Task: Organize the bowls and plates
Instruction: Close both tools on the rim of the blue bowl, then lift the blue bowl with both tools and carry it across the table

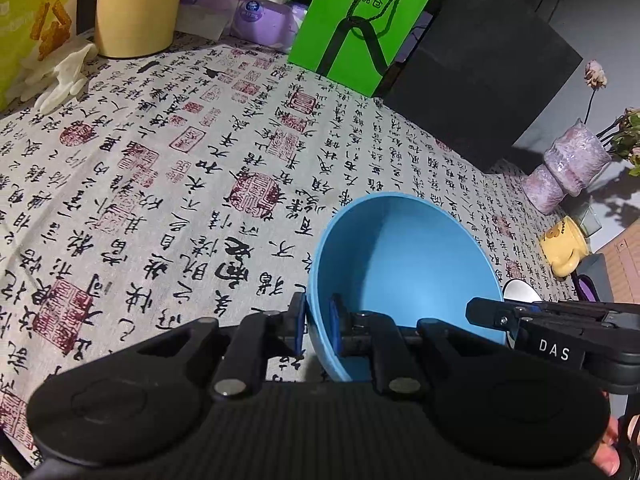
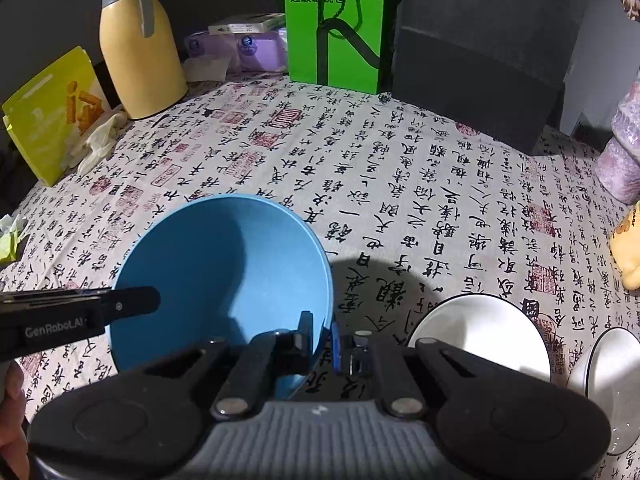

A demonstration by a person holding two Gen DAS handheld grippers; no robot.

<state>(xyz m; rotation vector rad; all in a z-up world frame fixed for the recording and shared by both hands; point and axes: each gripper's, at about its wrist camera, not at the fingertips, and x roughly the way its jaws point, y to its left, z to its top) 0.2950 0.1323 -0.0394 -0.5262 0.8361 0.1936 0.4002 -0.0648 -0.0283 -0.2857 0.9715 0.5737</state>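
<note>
Fingers of the left gripper [image 1: 318,330] are pinched on the near-left rim of the blue bowl [image 1: 404,272], one blue pad outside the wall and one inside, so the wall sits between them. The right gripper [image 2: 322,340] is clamped the same way on the bowl's opposite rim (near-right edge in its own view), again with the wall sandwiched between an inner and an outer finger. Each gripper's body shows at the side of the other's view, level with the bowl. The bowl opens toward both cameras, tilted, its far rim ahead of the fingertips over the tablecloth [image 2: 400,184].

Right of the right fingers, close by, stands a white bowl [image 2: 480,340], and a second white bowl [image 2: 608,380] lies just beyond it at the frame edge. Farther ahead of the fingers, a yellow jug [image 2: 136,52] stands to the left, a green bag [image 2: 334,24] in the middle and a dark box [image 2: 480,64] to the right.
</note>
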